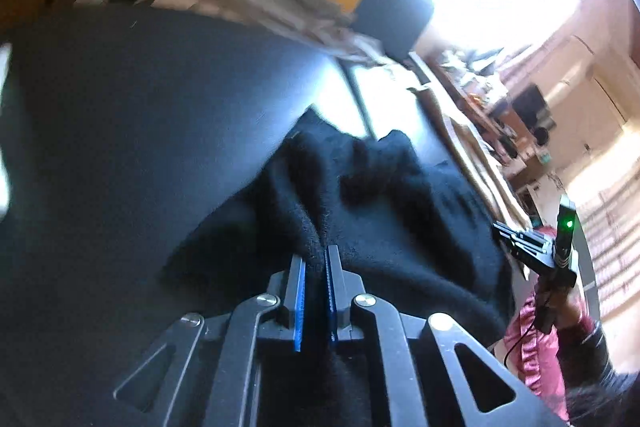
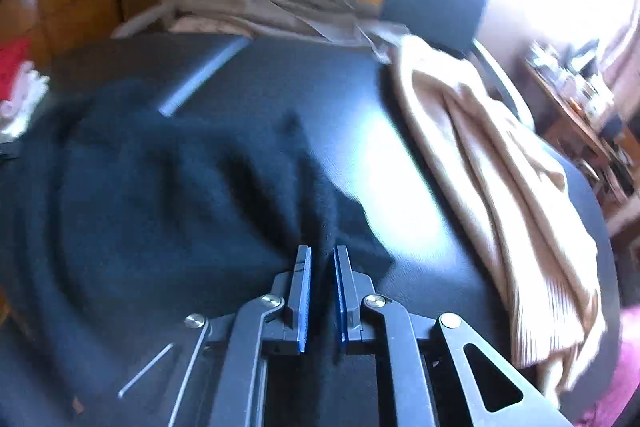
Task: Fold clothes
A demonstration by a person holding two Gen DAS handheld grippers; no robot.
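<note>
A black fleecy garment (image 1: 360, 219) lies rumpled on the dark round table (image 1: 140, 115). The left gripper (image 1: 316, 259) pinches a ridge of its cloth between narrow blue pads, and the right gripper (image 2: 322, 259) likewise clamps a fold at the garment's right edge. A beige ribbed knit (image 2: 500, 195) lies on the table's right side.

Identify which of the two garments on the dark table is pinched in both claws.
The black garment: both claws grip it. The beige garment lies untouched along the table's right edge.
</note>
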